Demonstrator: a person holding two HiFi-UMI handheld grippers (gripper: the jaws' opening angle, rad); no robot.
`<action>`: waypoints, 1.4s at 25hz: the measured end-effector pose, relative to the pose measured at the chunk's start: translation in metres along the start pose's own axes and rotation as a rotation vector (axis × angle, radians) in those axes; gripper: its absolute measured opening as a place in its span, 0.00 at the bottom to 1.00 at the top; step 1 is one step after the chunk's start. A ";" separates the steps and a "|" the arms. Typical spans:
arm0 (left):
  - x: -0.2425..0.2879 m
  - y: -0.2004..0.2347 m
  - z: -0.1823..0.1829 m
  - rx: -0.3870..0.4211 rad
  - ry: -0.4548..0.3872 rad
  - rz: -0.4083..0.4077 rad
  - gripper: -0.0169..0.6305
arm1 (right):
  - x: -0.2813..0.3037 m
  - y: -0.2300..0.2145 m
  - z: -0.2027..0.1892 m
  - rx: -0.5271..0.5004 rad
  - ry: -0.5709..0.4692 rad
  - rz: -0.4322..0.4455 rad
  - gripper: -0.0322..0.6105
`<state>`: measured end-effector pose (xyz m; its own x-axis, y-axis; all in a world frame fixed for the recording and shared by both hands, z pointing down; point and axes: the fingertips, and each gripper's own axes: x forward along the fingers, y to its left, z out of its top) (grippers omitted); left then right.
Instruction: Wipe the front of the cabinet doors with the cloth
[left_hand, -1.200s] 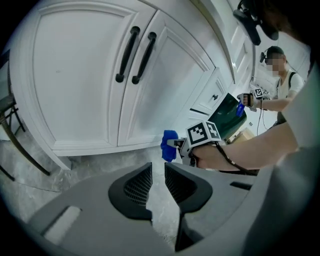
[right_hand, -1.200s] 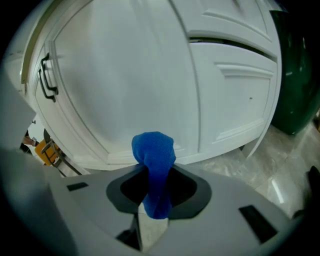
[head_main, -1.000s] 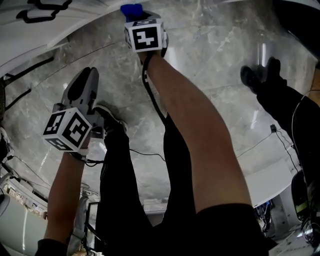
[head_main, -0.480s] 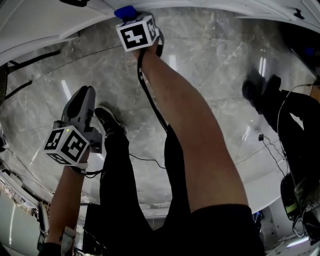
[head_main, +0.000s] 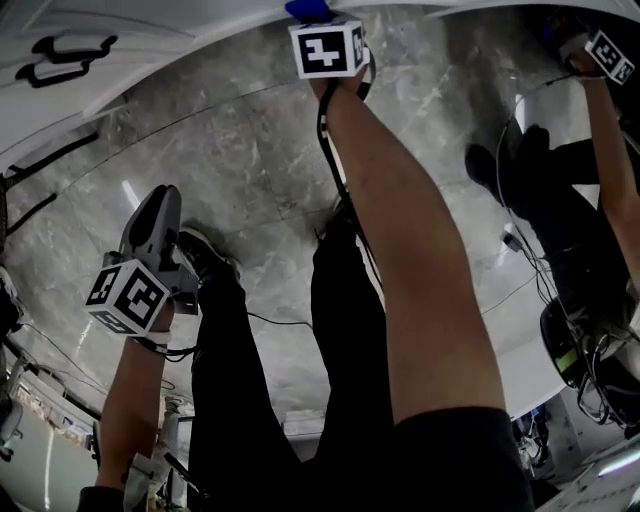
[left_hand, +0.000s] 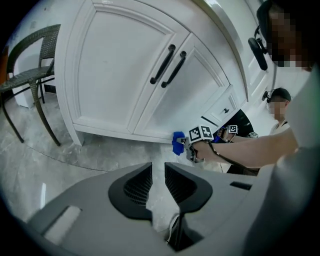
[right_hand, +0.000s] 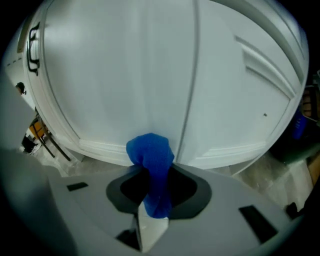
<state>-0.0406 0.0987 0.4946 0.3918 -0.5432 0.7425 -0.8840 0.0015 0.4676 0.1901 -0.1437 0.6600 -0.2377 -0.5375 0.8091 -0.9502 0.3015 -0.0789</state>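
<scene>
The right gripper (right_hand: 152, 172) is clamping the blue cloth (right_hand: 150, 152). Its jaws are closing on the cloth's lower part while the bunched top is bulging out past the jaw tips. That bunch is pressing, as far as I can judge, against the bottom rail of the white cabinet doors (right_hand: 150, 75), directly ahead of the jaws and just to the left of the seam (right_hand: 187, 100) where two doors meet. The left gripper (left_hand: 157, 182) is carrying nothing. Its jaws are standing only narrowly apart, with bare marble floor (left_hand: 75, 160) beyond them, and the doors are lying well ahead of and above them.

The wiping is under way, working along the lowest edge. How much is done is hard to say, since the white panels are showing no streaks, damp patches or dirt. Judging by where the cloth is sitting, the raised panels and the area around the black handles (left_hand: 169, 64), far above the right jaws, are probably waiting to be covered.

The cabinet is the only container here. Every door in sight is sitting shut, so whatever it is holding is hidden.
</scene>
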 end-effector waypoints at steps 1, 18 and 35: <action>0.002 -0.005 -0.003 0.003 0.012 -0.003 0.15 | -0.004 -0.012 0.000 0.015 -0.002 -0.006 0.19; -0.024 -0.124 0.068 0.120 -0.057 -0.178 0.15 | -0.205 0.039 0.004 0.234 -0.160 0.211 0.19; -0.160 -0.202 0.149 0.468 -0.270 -0.281 0.15 | -0.414 0.171 0.095 0.156 -0.433 0.349 0.19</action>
<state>0.0374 0.0600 0.2099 0.6019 -0.6632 0.4447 -0.7984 -0.5088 0.3219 0.1071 0.0552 0.2561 -0.5718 -0.7103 0.4106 -0.8116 0.4165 -0.4097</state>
